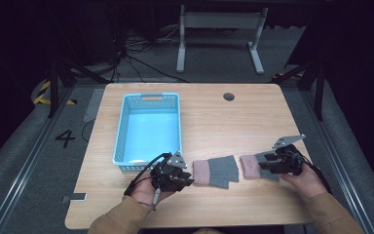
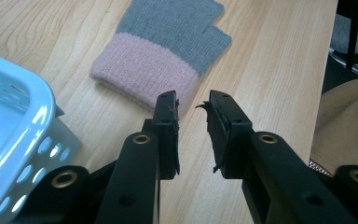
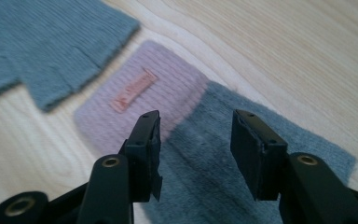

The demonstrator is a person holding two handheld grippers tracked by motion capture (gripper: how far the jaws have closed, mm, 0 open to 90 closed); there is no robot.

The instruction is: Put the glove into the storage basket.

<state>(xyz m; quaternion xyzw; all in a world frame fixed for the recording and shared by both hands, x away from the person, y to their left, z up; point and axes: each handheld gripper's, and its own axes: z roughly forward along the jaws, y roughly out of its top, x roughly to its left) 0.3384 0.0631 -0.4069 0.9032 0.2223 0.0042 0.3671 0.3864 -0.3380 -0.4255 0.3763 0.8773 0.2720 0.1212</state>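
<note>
Two grey fingerless gloves with pink cuffs lie flat on the wooden table (image 1: 253, 112). The left glove (image 1: 216, 170) (image 2: 163, 46) rests just ahead of my left gripper (image 1: 189, 179) (image 2: 193, 100), which is open by a narrow gap and holds nothing. Its tips hover near that glove's pink cuff. My right gripper (image 1: 264, 165) (image 3: 196, 119) is open wider and hangs low over the right glove (image 1: 251, 165) (image 3: 223, 158), at the seam between the grey body and the pink cuff with its small label (image 3: 134, 90).
A light blue plastic basket (image 1: 121, 131) (image 2: 14, 116) stands empty at the left middle of the table, close to my left gripper. A round cable hole (image 1: 229, 96) sits near the far edge. The person's tan sleeves (image 1: 121, 217) come in from the near edge.
</note>
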